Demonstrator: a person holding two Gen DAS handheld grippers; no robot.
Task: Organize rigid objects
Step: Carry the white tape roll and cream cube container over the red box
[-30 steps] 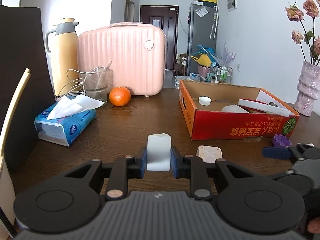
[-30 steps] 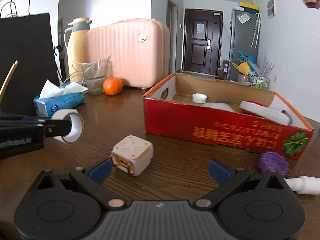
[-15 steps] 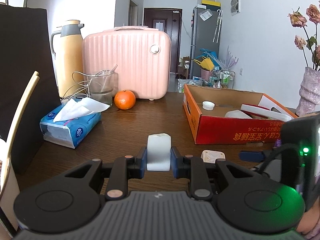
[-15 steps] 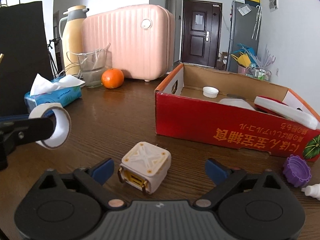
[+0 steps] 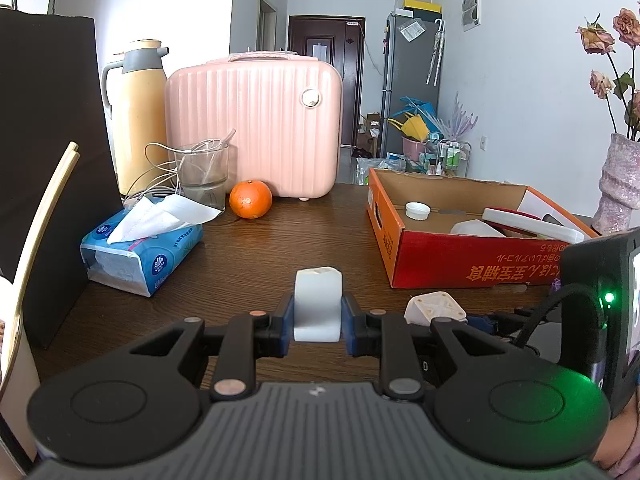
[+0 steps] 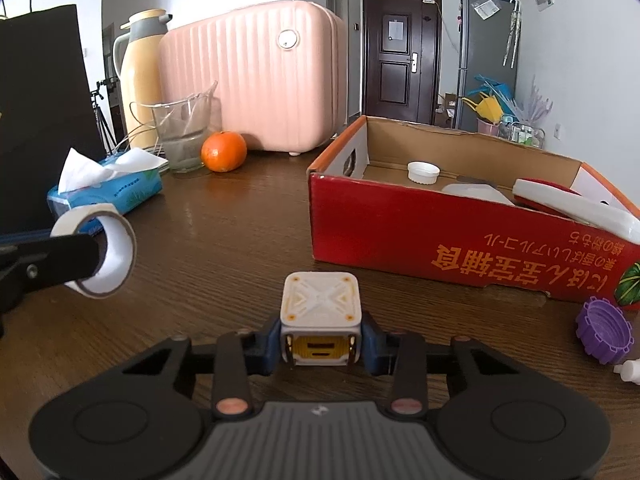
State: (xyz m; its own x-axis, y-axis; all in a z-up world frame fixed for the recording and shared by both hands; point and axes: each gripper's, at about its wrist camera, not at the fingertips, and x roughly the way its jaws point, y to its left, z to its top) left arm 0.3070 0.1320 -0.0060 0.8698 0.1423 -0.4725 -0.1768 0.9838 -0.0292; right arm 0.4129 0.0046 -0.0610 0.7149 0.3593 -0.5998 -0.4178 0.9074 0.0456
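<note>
My left gripper (image 5: 318,322) is shut on a white tape roll (image 5: 318,304), held above the dark wooden table; the roll also shows in the right wrist view (image 6: 102,254). My right gripper (image 6: 320,340) is shut on a white cube with a yellow face (image 6: 320,316), close to the table; the cube also shows in the left wrist view (image 5: 434,308). A red cardboard box (image 6: 460,240) stands ahead and to the right, holding a white cap (image 6: 423,172) and other white and red items. A purple cap (image 6: 604,334) lies on the table beside the box.
A pink case (image 5: 256,128), a yellow thermos (image 5: 138,112), a glass beaker (image 5: 202,176) and an orange (image 5: 251,199) stand at the back. A blue tissue pack (image 5: 144,248) lies at the left. A pink vase (image 5: 620,184) stands far right.
My right gripper moved forward and closed on the white cube, which was lying loose between its open fingers. My left gripper keeps holding the tape roll.
</note>
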